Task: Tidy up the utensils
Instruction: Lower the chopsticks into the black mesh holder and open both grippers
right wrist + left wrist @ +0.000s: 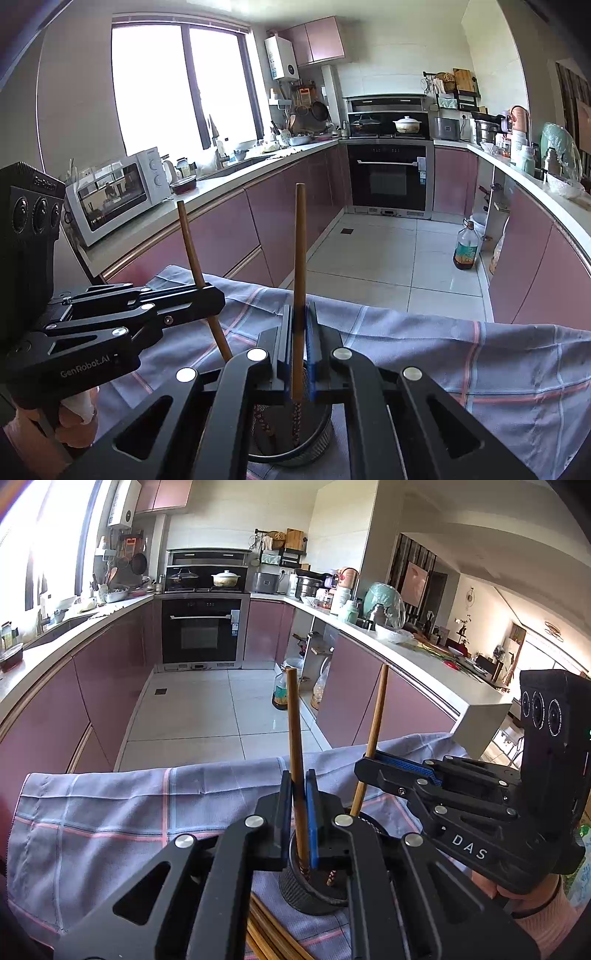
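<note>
A black mesh utensil holder (314, 893) stands on a checked grey cloth (110, 812). My left gripper (298, 779) is shut on an upright brown chopstick (293, 720), and the patterned tip of that chopstick is inside the holder's mouth. My right gripper (369, 762) reaches in from the right, shut on a second chopstick (378, 709) that slants down into the same holder. In the right wrist view my right gripper (299, 312) grips its chopstick (300, 240) above the holder (295, 446). My left gripper (212, 295) holds the other chopstick (190, 243) at the left.
Several more chopsticks (266, 938) lie on the cloth in front of the holder. Beyond the cloth's far edge are a tiled floor, pink cabinets, an oil bottle (466, 247) on the floor and a microwave (118, 192) on the left counter. A person's hand (535, 904) holds the right gripper.
</note>
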A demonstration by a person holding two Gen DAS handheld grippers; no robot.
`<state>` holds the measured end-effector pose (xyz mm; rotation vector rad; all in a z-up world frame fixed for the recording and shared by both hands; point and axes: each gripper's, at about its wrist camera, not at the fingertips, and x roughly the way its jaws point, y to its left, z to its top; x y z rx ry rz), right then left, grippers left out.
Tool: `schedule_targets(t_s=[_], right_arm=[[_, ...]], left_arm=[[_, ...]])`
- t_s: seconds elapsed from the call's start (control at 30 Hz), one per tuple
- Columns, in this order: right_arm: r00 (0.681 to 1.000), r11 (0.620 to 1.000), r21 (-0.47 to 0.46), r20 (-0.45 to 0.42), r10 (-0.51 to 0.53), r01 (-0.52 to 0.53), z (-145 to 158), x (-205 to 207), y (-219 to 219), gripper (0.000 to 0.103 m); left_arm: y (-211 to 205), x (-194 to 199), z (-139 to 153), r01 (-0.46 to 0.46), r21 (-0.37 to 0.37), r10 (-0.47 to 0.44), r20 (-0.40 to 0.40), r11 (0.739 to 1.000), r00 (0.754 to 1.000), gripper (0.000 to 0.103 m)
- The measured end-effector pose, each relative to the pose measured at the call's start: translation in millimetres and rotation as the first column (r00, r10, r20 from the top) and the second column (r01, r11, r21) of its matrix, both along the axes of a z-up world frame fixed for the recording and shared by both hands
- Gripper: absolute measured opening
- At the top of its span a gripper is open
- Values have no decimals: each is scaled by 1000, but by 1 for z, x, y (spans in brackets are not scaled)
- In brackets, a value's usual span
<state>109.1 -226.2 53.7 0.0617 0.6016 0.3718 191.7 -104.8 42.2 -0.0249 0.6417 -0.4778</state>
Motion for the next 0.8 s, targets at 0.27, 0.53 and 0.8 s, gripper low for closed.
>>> schedule_targets(t_s=[0.27,0.53,0.8], right_arm=[[999,1000,0,-25,-26,26,-3,13,0,8],[998,999,-1,-35,-47,47,-9,18,2,16],[999,999,5,-12,-53,53,-3,14,2,27]], left_arm=[[-1,13,-10,-26,18,27,-21,999,999,10],[7,10,-14,-68,23,68,3,997,998,30],[24,-3,-13,-122,23,121,50,992,991,37]])
